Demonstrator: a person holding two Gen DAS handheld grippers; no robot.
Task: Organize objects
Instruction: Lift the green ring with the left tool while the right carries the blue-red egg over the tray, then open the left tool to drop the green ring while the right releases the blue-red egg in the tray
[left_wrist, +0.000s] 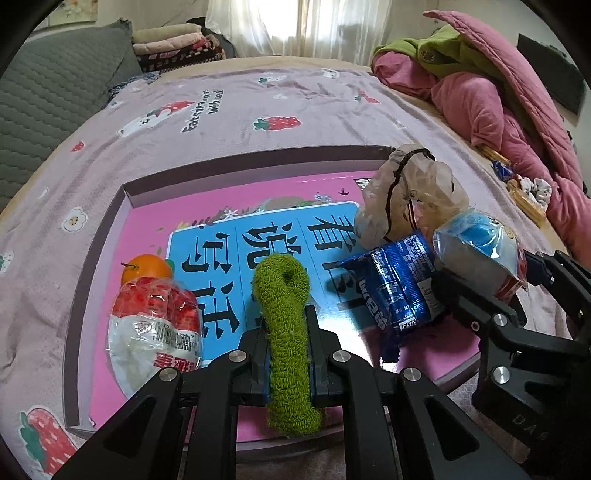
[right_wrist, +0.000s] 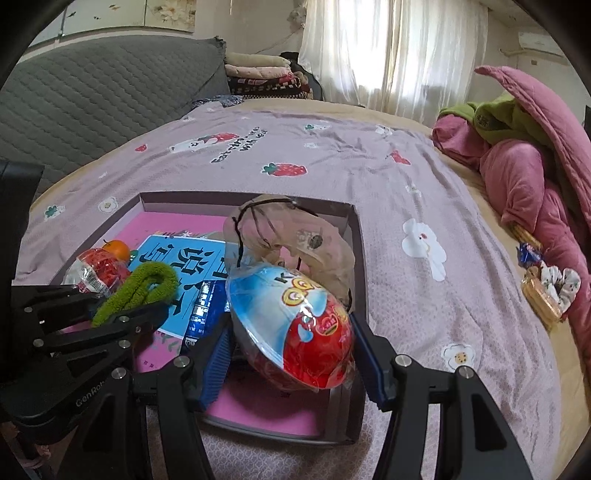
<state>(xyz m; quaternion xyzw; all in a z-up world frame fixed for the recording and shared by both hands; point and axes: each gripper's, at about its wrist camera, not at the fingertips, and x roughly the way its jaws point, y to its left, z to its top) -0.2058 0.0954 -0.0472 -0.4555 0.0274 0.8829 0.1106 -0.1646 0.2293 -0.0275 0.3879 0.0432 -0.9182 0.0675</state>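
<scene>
Green and fuzzy, the terry-cloth loop (left_wrist: 288, 332) sits clamped between the pads of the left tongs (left_wrist: 287, 325), its looped end pointing forward over the pink-lined box (left_wrist: 147, 221) that lies on the bed (left_wrist: 258, 110). In the left wrist view the box already holds an orange (left_wrist: 146, 268), a bag of red sweets (left_wrist: 155, 321), a blue snack packet (left_wrist: 393, 284) and a beige drawstring pouch (left_wrist: 406, 192). Bare lining shows between the sweets and the blue packet, right below the loop; that gap looks like the sensible spot. To do it well, I would lower the loop until it rests on the lining before letting go, so it does not roll against the sweets, and keep clear of the other tongs working close by on the right.

From the right wrist view, the right tongs (right_wrist: 291, 343) grip a plastic-wrapped egg-shaped toy (right_wrist: 291, 328), red at one end and pale blue at the other, held above the near right corner of the box. The pouch lies just behind it and the blue packet just to its left, so room is tight. Setting the egg down lengthwise in the bare pink corner, then opening only when it is settled, should stop it tipping over the low wall. The left tongs and green loop show at lower left, near but apart.
</scene>
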